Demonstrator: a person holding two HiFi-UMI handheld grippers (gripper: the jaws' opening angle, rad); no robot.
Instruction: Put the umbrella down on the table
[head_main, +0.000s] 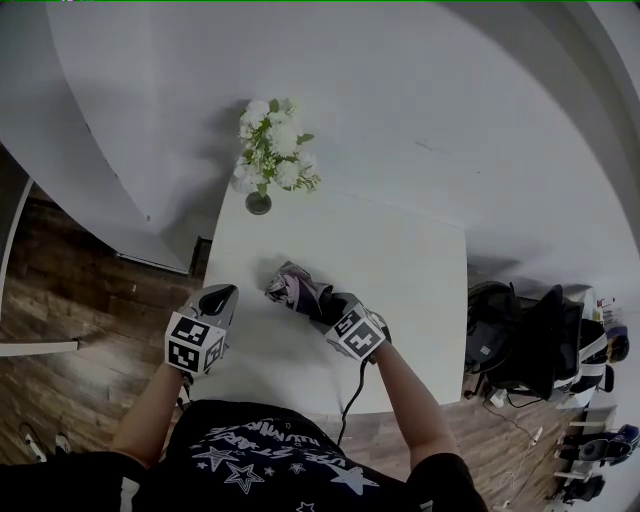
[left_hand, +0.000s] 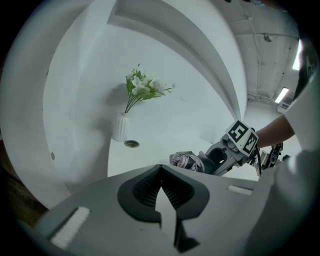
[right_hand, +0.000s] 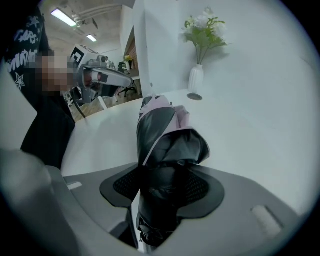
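A folded umbrella (head_main: 293, 288), black and pale pink, lies slanted low over the white table (head_main: 420, 290); I cannot tell whether its far end touches the top. My right gripper (head_main: 325, 306) is shut on its near end. In the right gripper view the umbrella (right_hand: 165, 132) runs out from between the pads of the right gripper (right_hand: 162, 189). My left gripper (head_main: 216, 296) hovers at the table's left edge, apart from the umbrella, jaws together and holding nothing. The left gripper view shows the left gripper (left_hand: 161, 192) in front, with the umbrella (left_hand: 186, 161) and right gripper (left_hand: 220, 157) beyond.
A white vase of white flowers (head_main: 270, 155) stands at the table's far left corner, with a small round disc (left_hand: 131, 144) beside it. Black bags and chairs (head_main: 525, 345) sit on the wooden floor to the right. White walls curve behind the table.
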